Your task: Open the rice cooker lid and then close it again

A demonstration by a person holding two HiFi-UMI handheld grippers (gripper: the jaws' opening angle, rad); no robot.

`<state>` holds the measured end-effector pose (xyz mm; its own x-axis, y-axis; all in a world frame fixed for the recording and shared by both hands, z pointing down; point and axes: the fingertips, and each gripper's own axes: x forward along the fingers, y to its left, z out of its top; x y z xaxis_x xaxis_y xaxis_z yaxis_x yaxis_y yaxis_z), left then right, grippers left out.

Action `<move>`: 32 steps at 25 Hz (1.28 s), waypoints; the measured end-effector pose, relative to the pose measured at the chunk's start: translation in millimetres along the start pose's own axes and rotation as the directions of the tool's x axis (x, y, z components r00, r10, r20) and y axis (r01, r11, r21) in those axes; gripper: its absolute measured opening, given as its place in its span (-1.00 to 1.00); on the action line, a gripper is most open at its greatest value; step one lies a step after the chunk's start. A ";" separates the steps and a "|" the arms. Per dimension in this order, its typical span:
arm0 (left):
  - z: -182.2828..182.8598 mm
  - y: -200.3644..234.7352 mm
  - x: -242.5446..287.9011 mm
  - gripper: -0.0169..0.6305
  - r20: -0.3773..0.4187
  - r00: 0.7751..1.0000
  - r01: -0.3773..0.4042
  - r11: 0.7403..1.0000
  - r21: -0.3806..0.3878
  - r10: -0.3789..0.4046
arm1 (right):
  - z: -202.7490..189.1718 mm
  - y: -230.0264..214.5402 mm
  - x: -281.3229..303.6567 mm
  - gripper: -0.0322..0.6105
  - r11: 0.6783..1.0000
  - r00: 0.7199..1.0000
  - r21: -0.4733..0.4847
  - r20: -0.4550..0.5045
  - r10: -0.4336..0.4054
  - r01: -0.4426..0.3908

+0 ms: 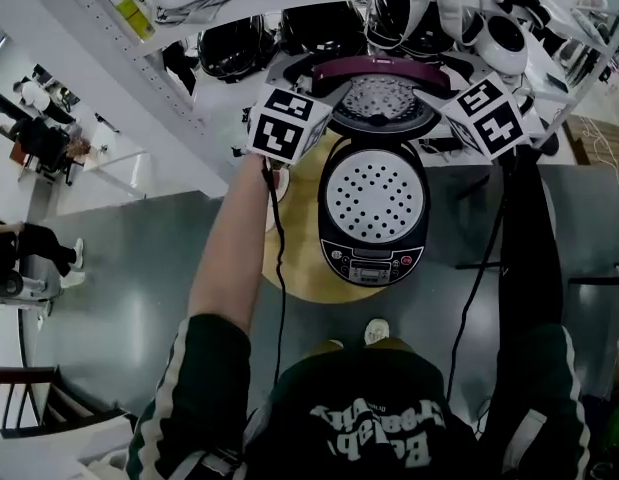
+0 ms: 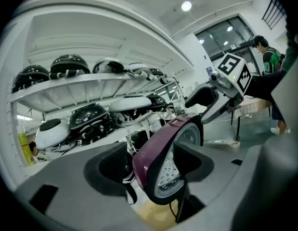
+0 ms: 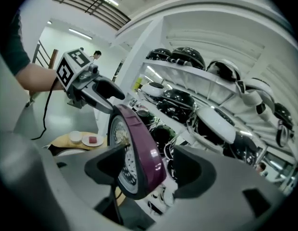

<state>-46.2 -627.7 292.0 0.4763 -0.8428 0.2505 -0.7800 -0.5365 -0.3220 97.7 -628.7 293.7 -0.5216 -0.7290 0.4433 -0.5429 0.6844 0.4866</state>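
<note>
No legible text, even on the shirt (image 1: 374, 430).

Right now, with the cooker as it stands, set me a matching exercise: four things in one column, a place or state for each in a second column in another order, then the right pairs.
Things
1. rice cooker lid
2. control panel
3. helmets
4. round table

Places or states
A. on the shelves behind the rice cooker
B. under the cooker, yellowish wood
C. swung up, standing open
D. at the cooker's front edge, with buttons and a display

Pairs: 1-C, 2-D, 3-A, 4-B
</note>
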 end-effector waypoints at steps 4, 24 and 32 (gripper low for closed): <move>-11.6 -0.3 17.0 -0.04 -0.062 0.998 0.005 0.999 0.036 -0.002 | -16.3 0.8 18.1 0.09 0.999 0.998 0.020 -0.053 0.035 -0.034; -30.2 -43.7 -38.2 -0.10 -0.050 0.998 0.042 0.997 0.063 -0.039 | -38.0 62.7 -16.9 0.10 0.998 0.988 -0.001 -0.140 0.063 -0.064; -55.3 -78.2 -73.5 -0.10 -0.085 0.994 0.079 0.994 0.077 -0.072 | -52.9 109.0 -43.2 0.12 0.998 0.983 0.016 -0.170 0.069 -0.068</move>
<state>-42.7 -521.5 349.2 0.4950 -0.7954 0.3498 -0.7064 -0.6028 -0.3710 95.9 -523.3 367.5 -0.4388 -0.6714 0.5973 -0.5165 0.7323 0.4437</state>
